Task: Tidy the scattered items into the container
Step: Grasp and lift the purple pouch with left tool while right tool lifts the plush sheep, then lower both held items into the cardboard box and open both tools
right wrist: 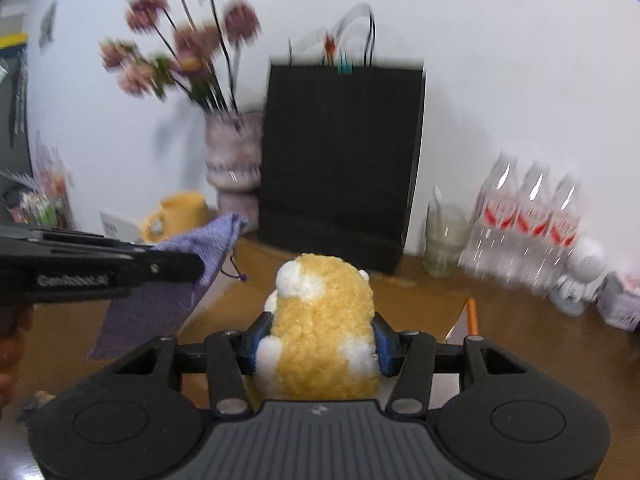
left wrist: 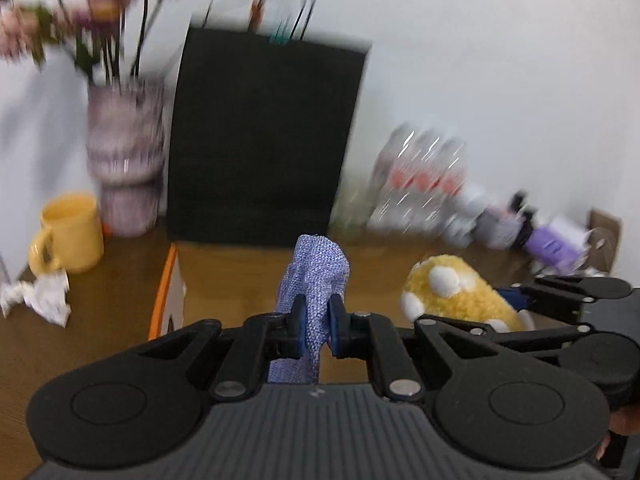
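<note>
My left gripper (left wrist: pixel 318 326) is shut on a lilac woven pouch (left wrist: pixel 314 280), held above an open cardboard box (left wrist: pixel 176 280) with an orange edge. The pouch also shows in the right wrist view (right wrist: pixel 168 280), hanging from the left gripper (right wrist: pixel 200 268). My right gripper (right wrist: pixel 320 340) is shut on a yellow plush toy (right wrist: pixel 322 336) with white patches, held over the box (right wrist: pixel 460 320). The plush toy also shows at the right of the left wrist view (left wrist: pixel 452 292), with the right gripper (left wrist: pixel 508 304) on it.
A black paper bag (left wrist: pixel 264 136) stands behind the box against the wall. A vase of flowers (left wrist: pixel 126 160), a yellow mug (left wrist: pixel 70 232) and crumpled paper (left wrist: pixel 40 296) are to the left. Water bottles (right wrist: pixel 528 224), a glass (right wrist: pixel 442 240) and small items are to the right.
</note>
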